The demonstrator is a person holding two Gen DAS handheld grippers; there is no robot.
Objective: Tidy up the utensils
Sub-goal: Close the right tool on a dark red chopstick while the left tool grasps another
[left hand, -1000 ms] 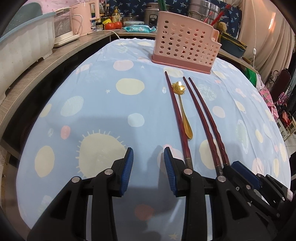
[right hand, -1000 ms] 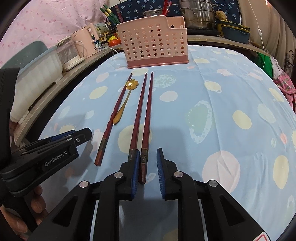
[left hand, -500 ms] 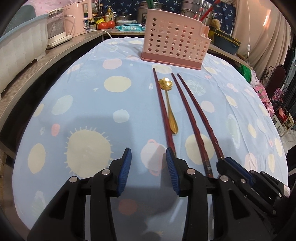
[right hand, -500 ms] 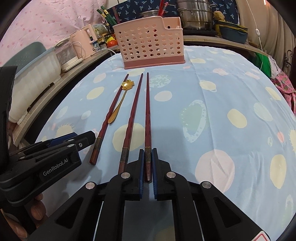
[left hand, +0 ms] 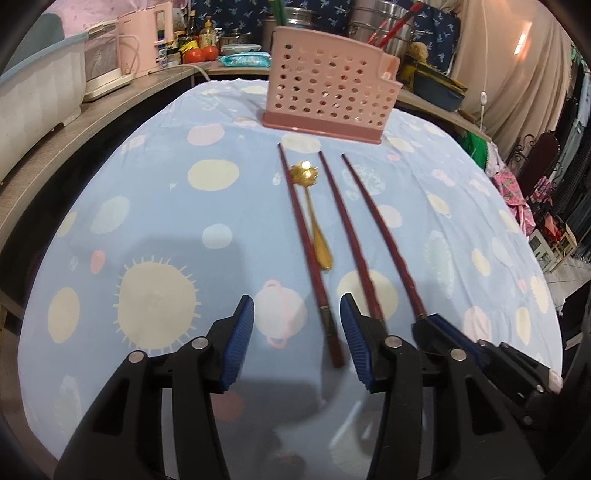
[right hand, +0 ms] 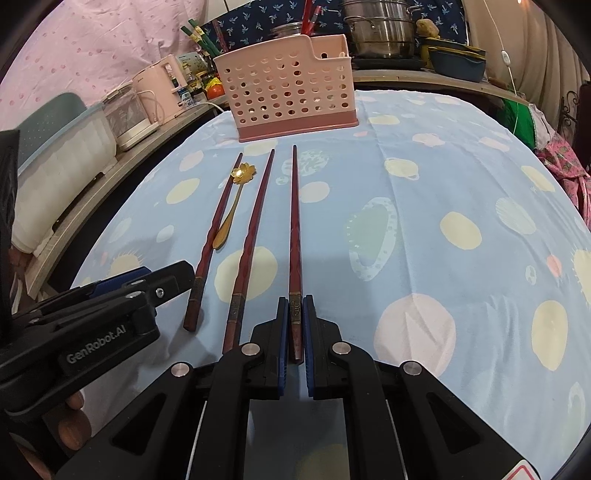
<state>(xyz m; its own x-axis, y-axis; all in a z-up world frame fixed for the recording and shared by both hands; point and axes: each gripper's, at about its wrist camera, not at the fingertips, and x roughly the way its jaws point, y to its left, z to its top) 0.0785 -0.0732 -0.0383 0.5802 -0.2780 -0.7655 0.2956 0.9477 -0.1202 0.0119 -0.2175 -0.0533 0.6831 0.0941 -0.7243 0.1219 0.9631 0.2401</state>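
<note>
Three dark red chopsticks and a gold flower-headed spoon (left hand: 314,218) lie side by side on the blue spotted cloth, in front of a pink perforated utensil basket (left hand: 328,99). My left gripper (left hand: 296,306) is opening. The thick end of the left chopstick (left hand: 310,254) lies between its jaws, close to the right finger and untouched by the pads. My right gripper (right hand: 295,302) is shut on the thick end of the right chopstick (right hand: 294,221). The middle chopstick (right hand: 255,229) lies free between the two grippers.
A wooden shelf along the left carries a white tub (left hand: 33,96) and pink kitchen appliances (right hand: 155,96). Steel pots (right hand: 380,29) and a blue dish stand behind the basket. The cloth (right hand: 461,221) drops away at the right edge.
My right gripper closed onto the right chopstick's end. My left gripper's jaws spread wider and shifted, so the left chopstick's end now lies between them.
</note>
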